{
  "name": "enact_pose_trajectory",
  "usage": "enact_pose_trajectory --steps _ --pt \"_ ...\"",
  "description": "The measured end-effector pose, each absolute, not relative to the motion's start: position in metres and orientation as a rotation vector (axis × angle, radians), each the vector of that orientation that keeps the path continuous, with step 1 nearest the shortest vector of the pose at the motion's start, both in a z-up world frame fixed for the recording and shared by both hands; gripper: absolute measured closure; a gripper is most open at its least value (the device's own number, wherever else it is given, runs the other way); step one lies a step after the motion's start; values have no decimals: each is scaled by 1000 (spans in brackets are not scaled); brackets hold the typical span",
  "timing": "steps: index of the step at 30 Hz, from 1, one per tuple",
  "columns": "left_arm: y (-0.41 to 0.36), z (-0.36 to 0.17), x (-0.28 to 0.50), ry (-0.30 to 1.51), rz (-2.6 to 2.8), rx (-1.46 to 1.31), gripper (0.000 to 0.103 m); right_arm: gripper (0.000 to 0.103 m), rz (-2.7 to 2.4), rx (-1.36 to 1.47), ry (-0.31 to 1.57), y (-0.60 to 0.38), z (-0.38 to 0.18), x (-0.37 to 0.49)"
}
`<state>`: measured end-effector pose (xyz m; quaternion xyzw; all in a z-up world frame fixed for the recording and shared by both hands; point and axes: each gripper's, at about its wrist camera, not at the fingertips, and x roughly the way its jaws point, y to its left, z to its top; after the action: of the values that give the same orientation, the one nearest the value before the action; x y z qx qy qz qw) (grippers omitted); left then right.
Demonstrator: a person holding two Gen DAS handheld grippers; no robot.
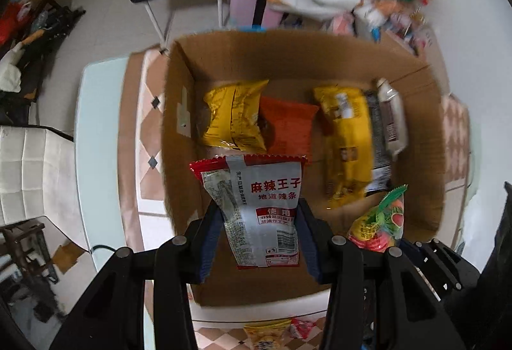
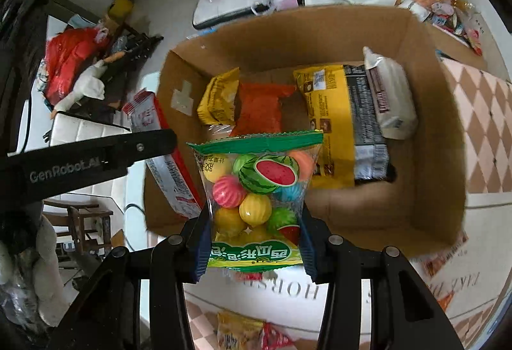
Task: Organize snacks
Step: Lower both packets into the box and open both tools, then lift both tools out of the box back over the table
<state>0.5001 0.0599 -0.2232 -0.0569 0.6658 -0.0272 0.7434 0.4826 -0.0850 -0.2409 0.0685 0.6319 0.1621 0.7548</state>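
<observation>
My left gripper is clamped on a light, crinkly spicy-strip packet, and my right gripper pinches the soft bubble-gum bag. Both hang above the cardboard box. I think they may slip, so holding the flat lower part seems best.

Red-and-grey spicy strip packet hanging upright above cardboard box near-left corner. Clear green-trimmed bag of watermelon-shaped gum balls upright above box's near edge. Yellow, orange, white packets flat along far wall.
</observation>
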Motion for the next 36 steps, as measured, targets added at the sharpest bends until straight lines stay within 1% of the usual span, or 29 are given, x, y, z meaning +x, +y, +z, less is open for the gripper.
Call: enact_pose_trajectory --steps 2,4,6,8,9,10,11,12,13,14,22,24,25,26,34,35,36 --pt "60 -240 508 1511 -55 -126 58 54 347 142 1402 -79 -255 488" --pt "61 -253 510 1547 -55 -144 58 54 343 134 1425 -73 -270 493" --pt "60 -268 510 1577 -55 -147 54 54 346 131 1455 -69 -285 496" --pt "62 -281 511 1605 -46 -157 51 53 341 109 1514 -64 -304 501" --pt "63 -287 510 1607 -36 -161 49 50 331 86 1535 -62 -314 503" --pt "63 -291 509 1605 -29 -165 44 36 320 75 1535 -62 -320 504" --pt "63 -292 507 1601 -30 -166 39 25 319 73 1537 -62 -324 504" --pt "60 -291 505 1586 -38 -164 37 10 323 81 1543 -63 -327 504" --pt "58 -289 504 1573 -41 -155 31 8 320 85 1550 -64 -330 504" --pt "55 -288 502 1567 -40 -147 24 8 308 81 1556 -65 -333 504" --pt "48 -278 489 1525 -32 -156 22 8 245 30 1527 -80 -329 500" --pt "50 -271 480 1505 -20 -151 17 8 232 4 1503 -84 -323 497" --pt "50 -269 478 1491 -10 -136 9 7 229 -3 1494 -86 -319 495" --pt "54 -262 471 1470 -6 -119 7 6 214 -11 1481 -91 -315 493" --pt "51 -239 437 1376 -12 -144 7 5 153 -44 1386 -109 -291 479" --pt "52 -236 435 1421 -14 -153 7 5 153 -45 1370 -111 -286 475" --pt "50 -231 429 1397 -5 -153 7 5 146 -47 1358 -114 -284 476"
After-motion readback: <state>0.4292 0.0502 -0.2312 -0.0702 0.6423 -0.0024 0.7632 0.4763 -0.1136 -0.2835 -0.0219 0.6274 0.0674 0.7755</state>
